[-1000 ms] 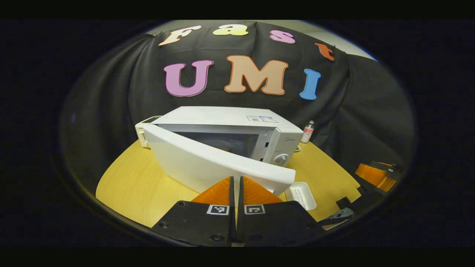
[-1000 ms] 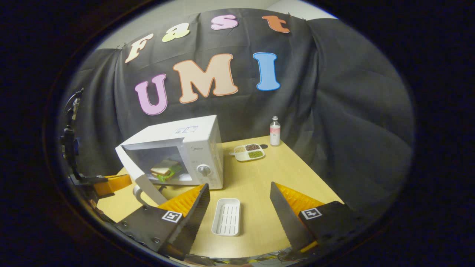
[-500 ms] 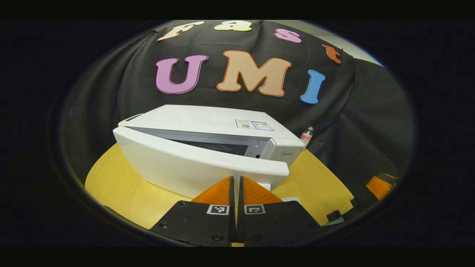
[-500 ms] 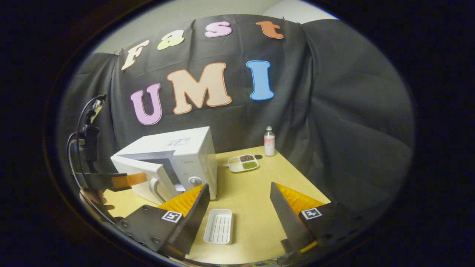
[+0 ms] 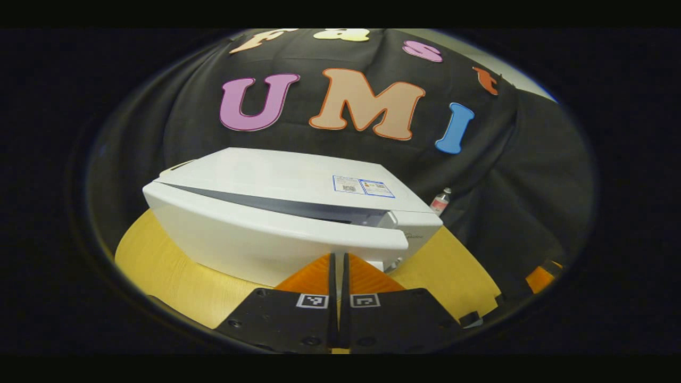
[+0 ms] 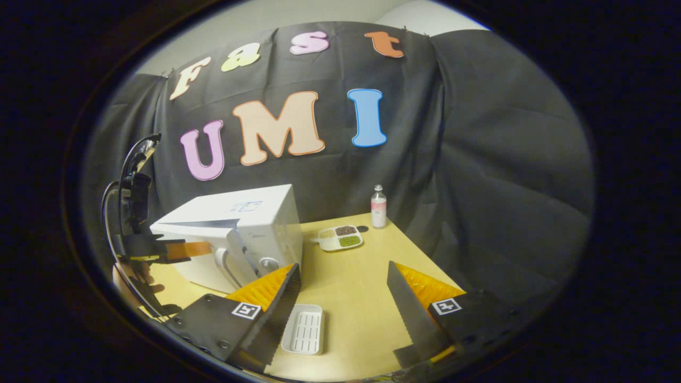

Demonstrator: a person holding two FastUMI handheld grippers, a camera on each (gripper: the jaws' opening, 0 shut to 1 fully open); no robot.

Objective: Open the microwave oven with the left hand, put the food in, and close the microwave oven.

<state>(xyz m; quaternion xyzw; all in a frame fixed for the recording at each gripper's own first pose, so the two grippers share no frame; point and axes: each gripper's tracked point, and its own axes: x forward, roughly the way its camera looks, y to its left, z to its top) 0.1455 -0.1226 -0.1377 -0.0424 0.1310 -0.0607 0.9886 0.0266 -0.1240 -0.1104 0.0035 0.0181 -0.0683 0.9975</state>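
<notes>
door nearly shut, left claw pushing: risks at the latch

risks. the microwave (image 5: pixel 276 213) door (image 5: pixel 266 239) is not latched: a dark wedge of gap runs along its top edge, narrow at the hinge side, wider toward the control panel. the left claw (image 5: pixel 338 260) is clenched, fingers together with nothing between them, and its tips sit at the lower part of the door face, near the free edge. judgement: a push from closed tips low on a smooth door could skid off the face, or could stop short so the door rests ajar without clicking. a hard shove might slide the whole microwave back across the desk (image 5: pixel 175 276), since nothing braces it. food cannot be seen through the gap, so i take it to be inside, unconfirmed.

pose. left claw points straight at the door, roughly level, slightly below the microwave's top. in the right gripper view the left claw (image 6: pixel 183 248) reaches in from the left with a hand (image 6: pixel 135 276) under it, tips against the door (image 6: pixel 194 260). the right claw (image 6: pixel 343 298) is released, fingers wide apart, hovering over the desk (image 6: pixel 362 276) above a white tray (image 6: pixel 304 336), well clear of the microwave (image 6: pixel 234 234). a sectioned dish (image 6: pixel 340 238) and a bottle (image 6: pixel 378 206) stand behind, apart from the action.
</notes>
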